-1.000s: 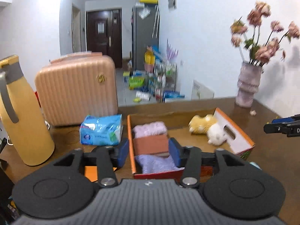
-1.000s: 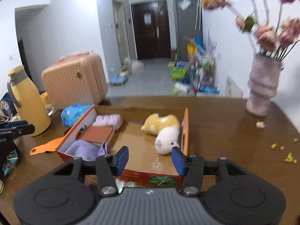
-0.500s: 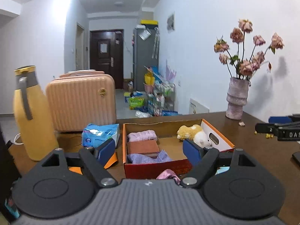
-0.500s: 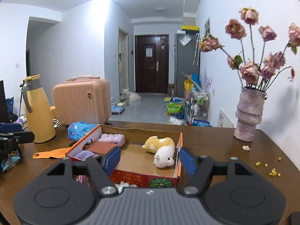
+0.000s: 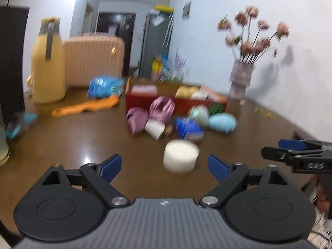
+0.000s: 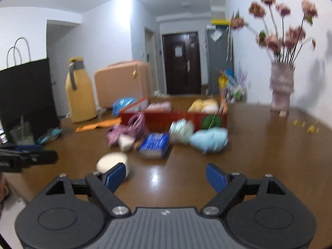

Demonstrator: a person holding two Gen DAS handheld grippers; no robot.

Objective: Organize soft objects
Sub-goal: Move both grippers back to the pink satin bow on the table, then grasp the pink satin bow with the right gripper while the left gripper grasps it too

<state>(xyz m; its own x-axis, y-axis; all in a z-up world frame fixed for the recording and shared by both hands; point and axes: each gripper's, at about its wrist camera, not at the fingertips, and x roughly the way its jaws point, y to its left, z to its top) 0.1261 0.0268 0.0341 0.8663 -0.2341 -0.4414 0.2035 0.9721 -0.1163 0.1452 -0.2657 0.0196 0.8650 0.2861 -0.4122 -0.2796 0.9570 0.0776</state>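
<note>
A red cardboard box (image 5: 145, 103) stands mid-table with pink towels and a yellow plush inside; it also shows in the right wrist view (image 6: 166, 118). Loose soft things lie in front of it: purple cloths (image 5: 149, 112), a light blue plush (image 5: 223, 122), a pale green ball (image 5: 200, 114), a blue packet (image 5: 187, 127) and a white round pad (image 5: 180, 157). My left gripper (image 5: 164, 167) is open and empty, just short of the white pad (image 6: 113, 162). My right gripper (image 6: 166, 177) is open and empty over bare table, right of that pad.
A yellow jug (image 5: 47, 62), a peach suitcase (image 5: 93, 60), a blue tissue pack (image 5: 103, 85) and an orange flat tool (image 5: 87, 105) stand at the back left. A vase of flowers (image 5: 240, 81) stands back right. A black bag (image 6: 25, 95) is at far left.
Both grippers have pulled back from the box toward the table's near side and opened wider. The loose soft things in front of the box have come into view. Both views are motion-blurred.
</note>
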